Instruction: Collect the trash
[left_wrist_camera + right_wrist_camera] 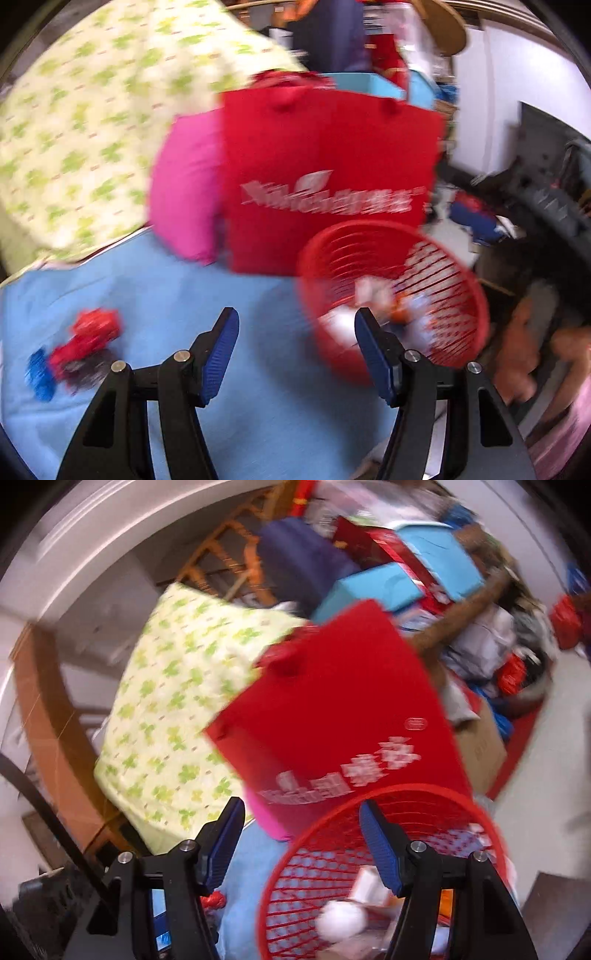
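A red slatted basket [476, 291] stands on the blue sheet [166, 295], with white crumpled paper [369, 291] and other scraps inside. My left gripper [297, 321] is open and empty, its right finger in front of the basket's near wall. Red and blue wrappers [81, 339] lie on the sheet to its lower left. In the right wrist view the same basket [436, 788] fills the lower right, with a white paper ball [340, 919] in it. My right gripper [301, 812] is open above its rim and holds nothing.
A red bag with white lettering [325, 166] stands right behind the basket, beside a pink pillow [184, 184] and a green-patterned quilt [92, 129]. Boxes and clothes pile up at the back [406, 565]. Clutter lies on the floor to the right [476, 218].
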{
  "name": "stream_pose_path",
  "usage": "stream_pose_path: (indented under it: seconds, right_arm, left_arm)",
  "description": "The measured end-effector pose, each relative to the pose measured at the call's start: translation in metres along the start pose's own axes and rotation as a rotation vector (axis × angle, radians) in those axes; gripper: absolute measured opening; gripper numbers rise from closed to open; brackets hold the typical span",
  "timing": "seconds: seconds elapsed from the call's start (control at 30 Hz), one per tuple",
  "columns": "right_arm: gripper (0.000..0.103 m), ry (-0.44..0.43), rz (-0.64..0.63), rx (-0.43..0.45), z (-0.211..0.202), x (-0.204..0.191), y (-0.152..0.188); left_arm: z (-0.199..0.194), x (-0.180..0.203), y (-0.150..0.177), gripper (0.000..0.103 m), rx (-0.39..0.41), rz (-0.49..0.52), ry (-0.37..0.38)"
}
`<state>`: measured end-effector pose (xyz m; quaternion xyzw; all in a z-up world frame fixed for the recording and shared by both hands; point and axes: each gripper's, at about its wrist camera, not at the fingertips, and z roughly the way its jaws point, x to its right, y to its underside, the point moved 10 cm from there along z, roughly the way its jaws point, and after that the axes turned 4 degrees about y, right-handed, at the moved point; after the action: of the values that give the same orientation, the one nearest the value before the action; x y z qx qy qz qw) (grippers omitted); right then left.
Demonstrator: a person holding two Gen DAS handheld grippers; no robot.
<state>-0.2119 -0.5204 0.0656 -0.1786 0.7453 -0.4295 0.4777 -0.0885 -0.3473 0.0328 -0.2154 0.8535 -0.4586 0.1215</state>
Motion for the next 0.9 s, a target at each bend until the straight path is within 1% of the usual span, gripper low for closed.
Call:
stream_pose_path:
  seconds: [0.1, 0.17, 0.3, 0.37, 0.4, 0.43, 0.5, 0.57, 0.6, 0.63, 0.7, 0.73, 0.83, 0.9]
  right_arm:
    - [0.069, -0.068, -0.08, -0.011, 0.002, -0.044, 0.018]
    - [0.069, -0.115, -0.134, -0.037, 0.007, -0.077, 0.037]
    - [0.069, -0.174, -0.175, -0.143, 0.026, -0.119, 0.079]
    - [0.069, -0.183, -0.191, -0.203, 0.038, -0.132, 0.101]
    - [0.069, -0.181, -0.201, -0.228, 0.042, -0.136, 0.111]
    - [0.069, -0.184, -0.212, -0.262, 0.049, -0.141, 0.125]
    - [0.069, -0.186, -0.221, -0.298, 0.059, -0.147, 0.142]
    - [0.069, -0.177, -0.228, -0.363, 0.074, -0.152, 0.165]
    - [0.069, -0.183, -0.221, -0.383, 0.079, -0.153, 0.171]
    - [0.069, -0.192, -0.205, -0.424, 0.088, -0.155, 0.184]
    - [0.069, -0.196, -0.183, -0.501, 0.104, -0.157, 0.201]
    - [0.069, -0.211, -0.151, -0.554, 0.114, -0.158, 0.214]
    - [0.068, -0.214, -0.11, -0.628, 0.139, -0.16, 0.237]
    - [0.068, -0.23, -0.078, -0.679, 0.158, -0.167, 0.253]
  left_arm:
    - [-0.02, -0.054, 0.024, 0.066, 0.003, -0.089, -0.085]
    - [-0.035, -0.098, 0.043, 0.066, 0.008, -0.166, -0.156]
    - [-0.061, -0.178, 0.082, 0.066, 0.019, -0.282, -0.314]
    - [-0.069, -0.212, 0.099, 0.066, 0.009, -0.329, -0.382]
    - [-0.072, -0.224, 0.104, 0.066, 0.001, -0.345, -0.403]
    - [-0.075, -0.239, 0.11, 0.066, -0.014, -0.372, -0.424]
    - [-0.084, -0.261, 0.118, 0.066, -0.026, -0.421, -0.452]
    - [-0.092, -0.278, 0.123, 0.066, -0.026, -0.445, -0.486]
    - [-0.096, -0.288, 0.126, 0.066, -0.03, -0.455, -0.51]
    - [-0.098, -0.296, 0.13, 0.066, -0.036, -0.47, -0.524]
    - [-0.098, -0.312, 0.14, 0.066, -0.052, -0.523, -0.516]
    - [-0.097, -0.319, 0.145, 0.066, -0.057, -0.547, -0.514]
    - [-0.094, -0.346, 0.16, 0.066, -0.086, -0.589, -0.562]
    - [-0.088, -0.358, 0.171, 0.066, -0.108, -0.625, -0.569]
